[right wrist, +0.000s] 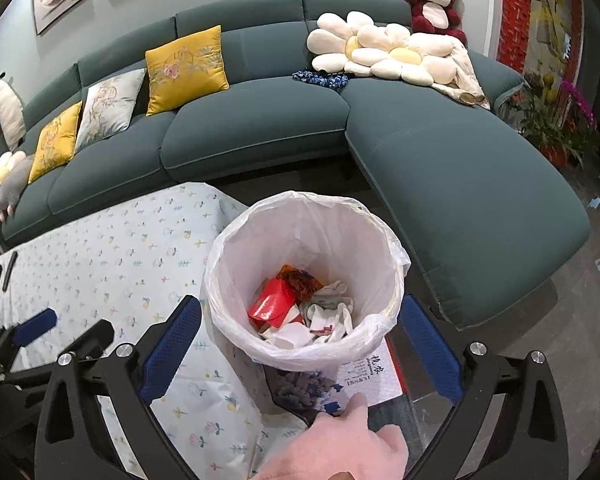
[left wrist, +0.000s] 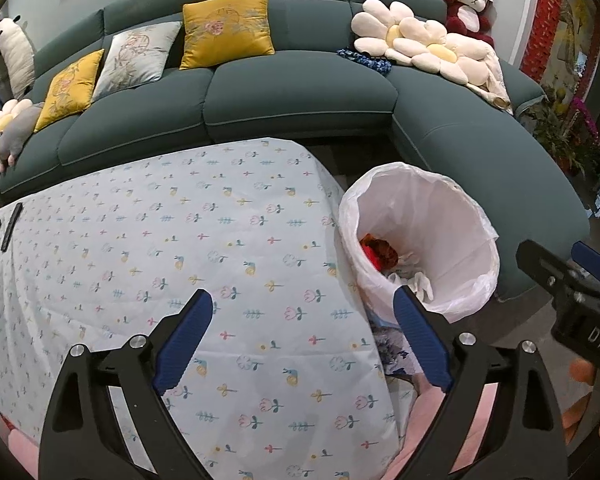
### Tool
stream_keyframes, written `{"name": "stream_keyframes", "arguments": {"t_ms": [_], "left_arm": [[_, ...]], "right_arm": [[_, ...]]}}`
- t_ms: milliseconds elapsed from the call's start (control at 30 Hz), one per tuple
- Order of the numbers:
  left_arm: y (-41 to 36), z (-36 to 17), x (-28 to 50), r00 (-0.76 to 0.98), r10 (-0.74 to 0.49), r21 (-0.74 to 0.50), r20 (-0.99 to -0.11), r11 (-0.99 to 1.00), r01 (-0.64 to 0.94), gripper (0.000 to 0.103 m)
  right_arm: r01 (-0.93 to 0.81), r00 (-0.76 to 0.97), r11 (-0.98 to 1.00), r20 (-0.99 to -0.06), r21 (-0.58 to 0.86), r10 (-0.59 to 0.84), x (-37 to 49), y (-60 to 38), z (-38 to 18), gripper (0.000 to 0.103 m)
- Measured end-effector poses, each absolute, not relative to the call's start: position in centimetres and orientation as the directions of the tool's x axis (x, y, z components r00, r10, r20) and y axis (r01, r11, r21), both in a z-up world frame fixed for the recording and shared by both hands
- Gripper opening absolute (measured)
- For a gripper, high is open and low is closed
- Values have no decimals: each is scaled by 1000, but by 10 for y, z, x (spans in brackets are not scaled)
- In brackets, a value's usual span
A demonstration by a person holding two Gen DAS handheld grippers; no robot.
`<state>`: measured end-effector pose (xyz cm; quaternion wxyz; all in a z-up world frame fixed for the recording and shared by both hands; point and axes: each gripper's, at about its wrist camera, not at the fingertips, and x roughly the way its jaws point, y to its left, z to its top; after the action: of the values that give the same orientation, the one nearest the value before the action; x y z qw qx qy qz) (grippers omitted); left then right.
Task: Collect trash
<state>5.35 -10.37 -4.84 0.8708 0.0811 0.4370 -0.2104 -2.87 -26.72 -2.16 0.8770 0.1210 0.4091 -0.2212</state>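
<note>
A hand (right wrist: 340,452) lies nearest, and above it the right gripper (right wrist: 300,320) is spread empty over the lined bin (right wrist: 228,280) holding the trash (right wrist: 300,316), the left gripper (left wrist: 304,320) equally spread over the tablecloth (left wrist: 140,220).

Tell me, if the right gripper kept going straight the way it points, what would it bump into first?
Probably the white-lined trash bin. The right gripper has its jaws wide open with nothing between them, and the bin's near rim sits right ahead. How far off it is cannot be judged.
</note>
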Motion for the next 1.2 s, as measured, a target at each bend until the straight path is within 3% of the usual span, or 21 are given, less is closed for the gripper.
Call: {"name": "stream_keyframes", "arguments": {"t_ms": [1200], "left_arm": [[-86, -45, 14, 586, -252, -12, -770, 924, 381, 92]], "right_arm": [[449, 577, 893, -756, -24, -310, -69, -236, -31, 96]]}}
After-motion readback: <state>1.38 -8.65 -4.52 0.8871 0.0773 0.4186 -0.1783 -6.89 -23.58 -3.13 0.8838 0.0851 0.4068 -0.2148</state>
